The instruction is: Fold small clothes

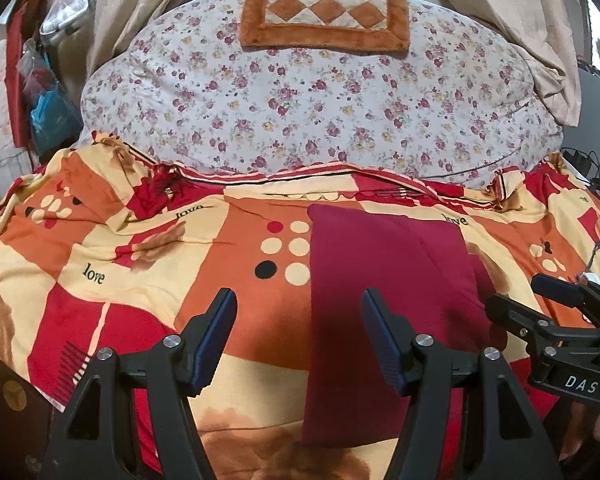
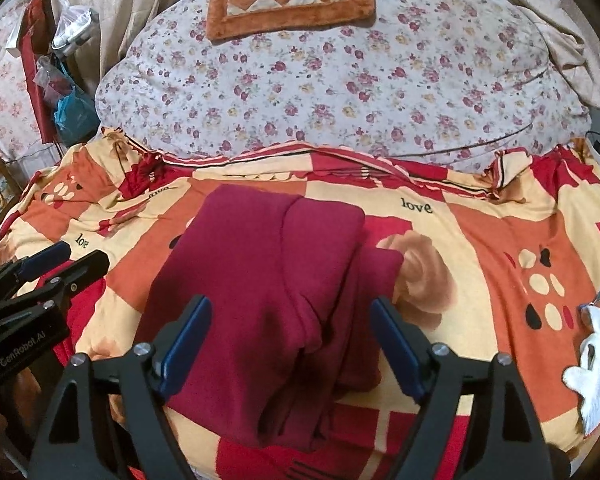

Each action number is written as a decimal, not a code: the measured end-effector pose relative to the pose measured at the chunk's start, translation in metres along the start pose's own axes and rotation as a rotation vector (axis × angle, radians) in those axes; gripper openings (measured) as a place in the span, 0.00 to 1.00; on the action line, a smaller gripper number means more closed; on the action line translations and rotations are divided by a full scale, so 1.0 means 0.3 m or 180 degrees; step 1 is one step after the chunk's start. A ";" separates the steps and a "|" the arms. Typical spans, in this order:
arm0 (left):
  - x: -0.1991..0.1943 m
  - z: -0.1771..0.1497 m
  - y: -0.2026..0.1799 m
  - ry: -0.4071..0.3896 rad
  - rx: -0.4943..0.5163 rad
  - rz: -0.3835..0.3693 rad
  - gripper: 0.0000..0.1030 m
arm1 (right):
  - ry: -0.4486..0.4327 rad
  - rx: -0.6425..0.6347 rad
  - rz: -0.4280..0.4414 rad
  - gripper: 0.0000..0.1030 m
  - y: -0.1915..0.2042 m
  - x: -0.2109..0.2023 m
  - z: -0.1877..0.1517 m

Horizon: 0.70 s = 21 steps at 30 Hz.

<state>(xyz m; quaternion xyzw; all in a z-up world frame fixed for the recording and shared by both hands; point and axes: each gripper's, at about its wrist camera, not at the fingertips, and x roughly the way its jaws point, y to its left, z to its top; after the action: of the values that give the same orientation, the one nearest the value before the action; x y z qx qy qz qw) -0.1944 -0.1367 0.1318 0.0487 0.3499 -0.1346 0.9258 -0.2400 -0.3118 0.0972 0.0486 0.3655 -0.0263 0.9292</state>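
A dark red garment (image 2: 268,300) lies folded lengthwise on the patterned bedspread (image 2: 480,248). It also shows in the left wrist view (image 1: 372,300). My left gripper (image 1: 298,300) is open and empty, hovering over the garment's left edge; it also shows at the left of the right wrist view (image 2: 66,258). My right gripper (image 2: 290,308) is open and empty, held just above the garment's near half; it also shows at the right edge of the left wrist view (image 1: 556,288).
A floral quilt (image 1: 300,112) is heaped behind the bedspread, with an orange checked mat (image 1: 324,12) on top. A white cloth item (image 2: 596,364) lies at the bed's right edge. Bags (image 1: 48,92) hang at the left, cables (image 1: 592,168) at the right.
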 end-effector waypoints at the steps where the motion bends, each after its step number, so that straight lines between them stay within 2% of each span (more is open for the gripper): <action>1: 0.001 0.000 0.000 0.0000 -0.0006 -0.0002 0.42 | 0.0002 0.0011 -0.0006 0.83 0.000 0.000 0.000; 21: 0.029 0.003 -0.004 0.0063 -0.0024 -0.0028 0.42 | 0.0040 0.0124 -0.0026 0.83 -0.030 0.019 0.002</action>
<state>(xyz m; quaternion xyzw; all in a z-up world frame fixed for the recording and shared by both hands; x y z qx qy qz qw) -0.1880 -0.1397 0.1267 0.0450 0.3597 -0.1368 0.9219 -0.2362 -0.3208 0.0932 0.0654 0.3710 -0.0368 0.9256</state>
